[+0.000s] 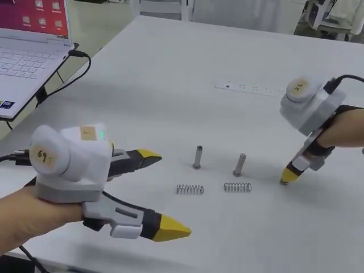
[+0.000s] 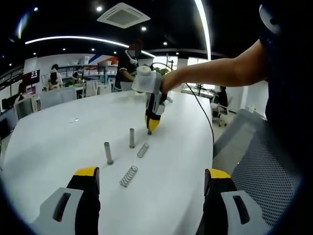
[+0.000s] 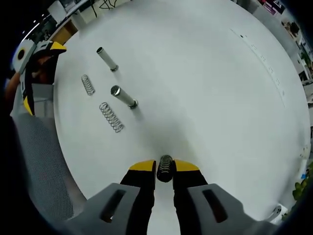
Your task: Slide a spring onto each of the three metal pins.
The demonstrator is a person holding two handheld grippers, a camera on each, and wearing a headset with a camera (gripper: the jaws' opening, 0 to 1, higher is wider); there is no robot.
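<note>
Two grey metal pins stand bare on the white table (image 1: 170,85): the centre pin (image 1: 197,157) and the pin right of it (image 1: 239,165). Just below them the left steel coil spring (image 1: 190,189) and the right steel coil spring (image 1: 237,186) lie flat, within easy reach.

My right gripper (image 1: 289,177), at the right of the frame, points tips-down at the table. Its jaws are narrow, pinching a third coil spring (image 3: 166,168) upright. My guess is that's to line its bore up with a pin axis. The right gripper view shows the spring end-on, so I can't tell if the third pin is inside it.

My left gripper (image 1: 165,193), lower left, is spread wide and holds nothing. It's probably staged for the next spring.
</note>
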